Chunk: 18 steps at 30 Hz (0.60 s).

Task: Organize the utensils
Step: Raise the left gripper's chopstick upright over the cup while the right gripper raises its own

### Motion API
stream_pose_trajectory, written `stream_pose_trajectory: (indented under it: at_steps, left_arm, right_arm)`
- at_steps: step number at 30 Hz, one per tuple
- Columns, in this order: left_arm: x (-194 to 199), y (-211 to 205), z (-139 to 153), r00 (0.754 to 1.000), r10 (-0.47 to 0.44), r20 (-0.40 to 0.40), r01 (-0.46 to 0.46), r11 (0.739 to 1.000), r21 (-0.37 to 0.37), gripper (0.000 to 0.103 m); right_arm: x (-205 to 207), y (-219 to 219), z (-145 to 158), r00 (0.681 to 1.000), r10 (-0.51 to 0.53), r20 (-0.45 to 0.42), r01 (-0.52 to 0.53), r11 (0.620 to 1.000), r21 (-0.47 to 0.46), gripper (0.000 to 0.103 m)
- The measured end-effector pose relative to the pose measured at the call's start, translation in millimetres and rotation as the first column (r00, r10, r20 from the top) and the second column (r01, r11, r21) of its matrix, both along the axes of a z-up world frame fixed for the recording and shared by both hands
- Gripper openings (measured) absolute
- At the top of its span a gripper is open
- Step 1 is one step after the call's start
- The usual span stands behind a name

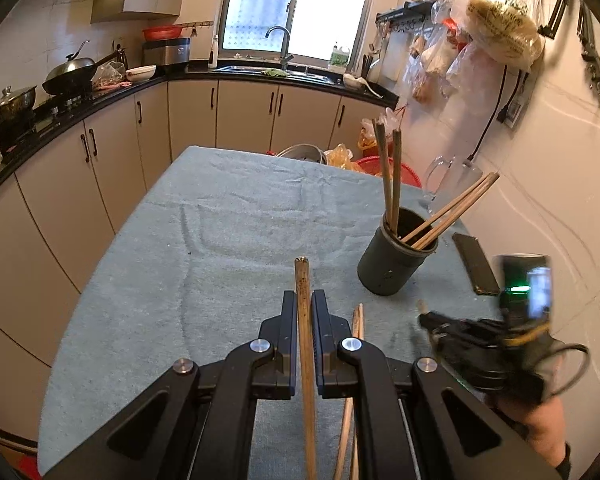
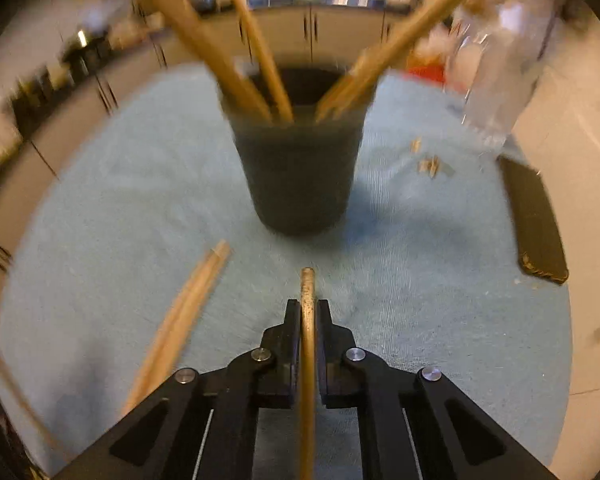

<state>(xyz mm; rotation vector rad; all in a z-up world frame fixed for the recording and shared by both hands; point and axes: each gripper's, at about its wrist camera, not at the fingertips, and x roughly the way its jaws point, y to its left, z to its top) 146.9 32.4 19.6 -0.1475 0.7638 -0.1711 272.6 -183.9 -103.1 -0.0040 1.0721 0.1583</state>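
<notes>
A dark cylindrical holder (image 1: 396,262) stands upright on the right part of the tabletop (image 1: 228,216), which is covered by a pale blue-green cloth. Two chopsticks (image 1: 392,176) rise nearly upright from its left side, and a further bundle of chopsticks (image 1: 452,210) leans out to the right over its rim. Nearer the camera, the left gripper (image 1: 304,300) has its jaws pinching a worn wooden chopstick (image 1: 305,320), which runs lengthwise between them and sticks out beyond the tips above the cloth. Just to the right of that gripper, loose chopsticks (image 1: 356,328) lie on the cloth; how many cannot be told. The right gripper (image 2: 308,308), blurred in its own view, has its jaws pressed onto another chopstick (image 2: 308,300), whose tip points toward the holder's base but stays apart from it. In the left wrist view this gripper shows at the right edge, near the tabletop, with a green light on its body. A dark phone (image 1: 476,264) lies flat on the cloth to the right of the holder, close to the white wall. Behind the holder stands a clear glass jug (image 1: 448,176). Beyond the tabletop run beige cabinets under a dark counter, with a sink faucet (image 1: 282,46) below the window and a wok (image 1: 70,74) on the stove at left.
</notes>
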Motion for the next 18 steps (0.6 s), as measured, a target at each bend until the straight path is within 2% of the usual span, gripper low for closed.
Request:
stream_pose_trajectory:
  at_steps: [2,5,9,15,17,18]
  left_arm:
    - [-3.4,0.6,2.7,1.0,0.002,0.003,-0.002,1.0,0.001,0.007]
    - [-10.5,-1.1,8.6,1.0,0.0,0.015,0.0,1.0,0.003,0.007]
    - [-21.1,-2.9,20.6,0.998,-0.002,0.058,0.003,1.0,-0.011,0.007]
    - [-29.9,-3.4,36.2,0.994,0.014,0.111,-0.012,1.0,-0.023,0.007]
    - [-28.5,-1.7,41.3,0.994,0.018,0.112,-0.013,0.999,-0.039,0.007]
    - [-27.8,-1.8,44.7,0.993,0.016,0.116,-0.011,0.999,-0.039,0.007]
  right_arm:
    - [-20.6,-10.2,29.0,0.993,-0.032,0.117,0.023,0.997,0.074,0.008]
    - [-46.2,-27.4,62.4,0.968,-0.09,0.234,0.061,0.99,0.127,0.008]
    - [-75.9,-47.9,95.6,0.905,-0.177,0.387,0.088,0.968,0.236,0.008]
    - [-89.4,-66.3,119.7,0.855,-0.235,0.462,0.112,0.954,0.277,0.008]
    - [-98.9,-73.2,128.7,0.82,-0.272,0.504,0.111,0.939,0.327,0.008]
    - [-105.7,-75.7,132.8,0.813,-0.285,0.508,0.119,0.935,0.333,0.008]
